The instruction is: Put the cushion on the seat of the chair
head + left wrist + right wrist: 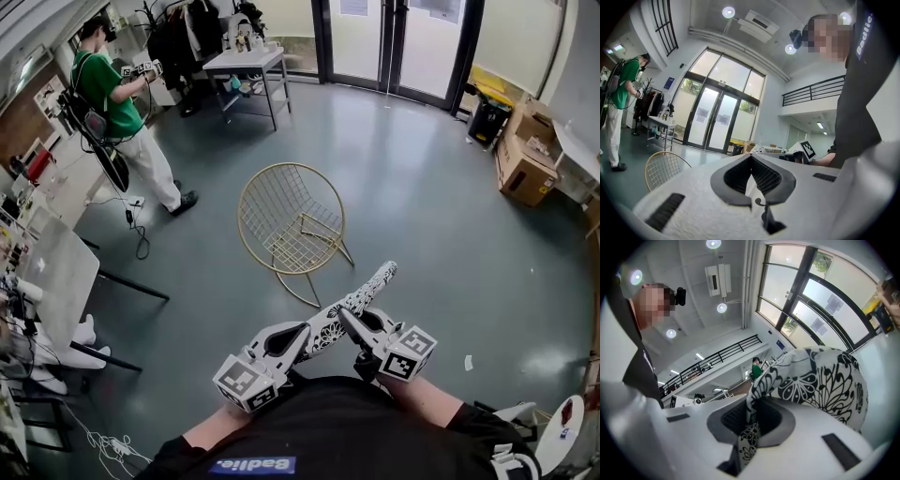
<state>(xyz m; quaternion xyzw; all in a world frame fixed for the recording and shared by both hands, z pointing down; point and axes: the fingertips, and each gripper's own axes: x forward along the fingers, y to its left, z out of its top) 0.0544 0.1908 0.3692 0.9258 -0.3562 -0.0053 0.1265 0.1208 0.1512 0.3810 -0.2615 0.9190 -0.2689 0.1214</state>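
The cushion [354, 302] is black-and-white flower-patterned and hangs edge-up just in front of my body, held at its near end by both grippers. My left gripper [302, 339] is shut on a white edge of it, and that fabric shows pinched between its pads [761, 176]. My right gripper [351, 321] is shut on the patterned cloth; in the right gripper view the cushion [820, 385] bulges up to the right of the gripper [752, 417]. The gold wire chair [291, 223] stands on the floor beyond the cushion, seat bare. Part of the chair [663, 168] also shows low on the left in the left gripper view.
A person in a green shirt [114, 92] stands at the far left near a grey table [246, 64]. Cardboard boxes [525, 155] sit at the right wall, glass doors [394, 37] at the back. A white table [58, 270] and a floor cable [139, 239] lie left.
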